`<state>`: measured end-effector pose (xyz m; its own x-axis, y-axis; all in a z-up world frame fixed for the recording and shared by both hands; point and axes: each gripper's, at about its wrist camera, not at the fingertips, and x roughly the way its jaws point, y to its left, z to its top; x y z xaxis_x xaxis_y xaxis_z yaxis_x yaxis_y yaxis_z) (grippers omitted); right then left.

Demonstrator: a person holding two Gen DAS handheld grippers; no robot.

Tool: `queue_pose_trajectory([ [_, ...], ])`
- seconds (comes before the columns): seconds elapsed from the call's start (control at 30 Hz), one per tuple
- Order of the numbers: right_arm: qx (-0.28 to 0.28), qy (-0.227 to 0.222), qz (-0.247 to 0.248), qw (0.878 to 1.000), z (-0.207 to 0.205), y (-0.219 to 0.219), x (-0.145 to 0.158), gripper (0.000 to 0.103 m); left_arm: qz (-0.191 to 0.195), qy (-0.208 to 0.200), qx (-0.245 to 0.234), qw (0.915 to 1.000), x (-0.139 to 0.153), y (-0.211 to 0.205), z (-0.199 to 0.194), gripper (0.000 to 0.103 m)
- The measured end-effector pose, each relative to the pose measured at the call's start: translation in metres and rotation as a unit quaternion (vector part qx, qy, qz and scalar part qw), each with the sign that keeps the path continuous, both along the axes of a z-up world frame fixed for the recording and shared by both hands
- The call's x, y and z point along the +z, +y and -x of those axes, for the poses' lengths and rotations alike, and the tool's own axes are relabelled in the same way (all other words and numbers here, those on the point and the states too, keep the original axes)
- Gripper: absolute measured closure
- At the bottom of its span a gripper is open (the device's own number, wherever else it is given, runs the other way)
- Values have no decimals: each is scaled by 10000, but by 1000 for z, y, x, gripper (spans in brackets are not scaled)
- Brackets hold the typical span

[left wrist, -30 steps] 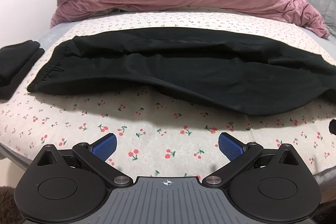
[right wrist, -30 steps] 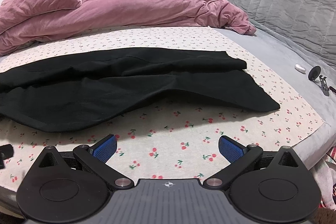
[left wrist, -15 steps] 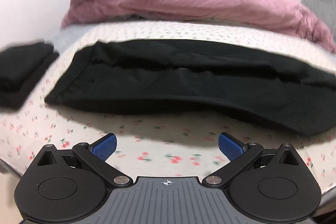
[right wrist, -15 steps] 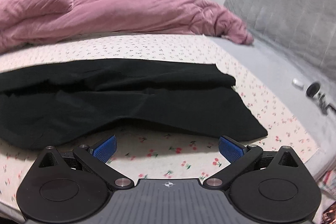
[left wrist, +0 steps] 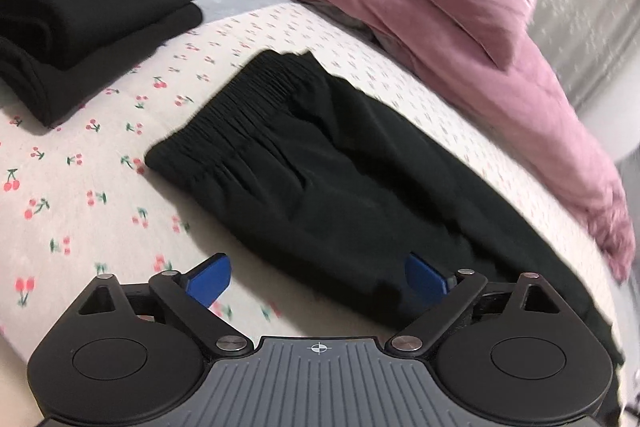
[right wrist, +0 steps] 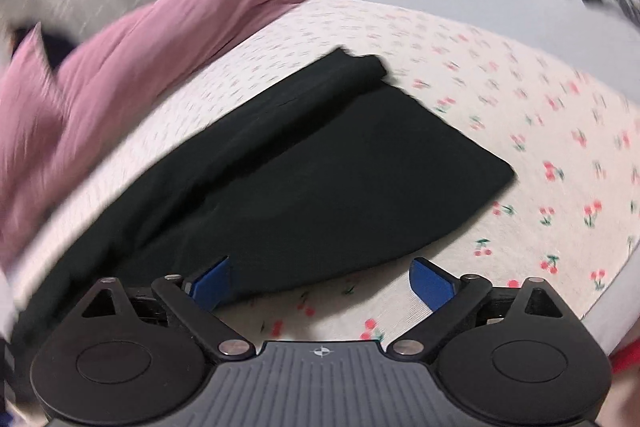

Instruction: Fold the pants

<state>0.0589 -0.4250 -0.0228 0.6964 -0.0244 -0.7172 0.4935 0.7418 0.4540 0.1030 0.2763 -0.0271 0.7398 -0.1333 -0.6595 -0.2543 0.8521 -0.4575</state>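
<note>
Two grippers tip down over black pants on a bed.

Left view: the left gripper [left wrist: 318,281] is tilted, fingers wide but closing, empty; the pants [left wrist: 320,163] run slantwise, waistband far-left. Right view: the right gripper [right wrist: 322,283], closing and empty, hangs by the leg ends [right wrist: 400,147].

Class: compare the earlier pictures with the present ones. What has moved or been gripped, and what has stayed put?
Both grippers rolled and closed in on the pants: left gripper at the waistband, right gripper at the leg ends. Their jaws are closing, with nothing gripped yet. Pants, folded stack and duvet lie unchanged.
</note>
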Motion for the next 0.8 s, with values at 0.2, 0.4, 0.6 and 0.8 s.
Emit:
queue_pose_trajectory([
  [0.2, -606, -261, -513, 9965, 17, -15, -12, 18, 746, -86, 465, 9961, -20, 32, -9, 29],
  [0.4, -1322, -646, -1012, 9839, 19, -28, -21, 33, 1040, -147, 728, 9918, -28, 45, -13, 78],
  [0.6, -1651, -524, -934, 9804, 16, -41, -27, 101, 1142, -207, 718, 9906, -33, 54, -13, 103],
  [0.8, -1442, -677, -238, 9869, 25, -43, -5, 102, 486, -416, 464, 9969, -13, 49, 9, 103],
])
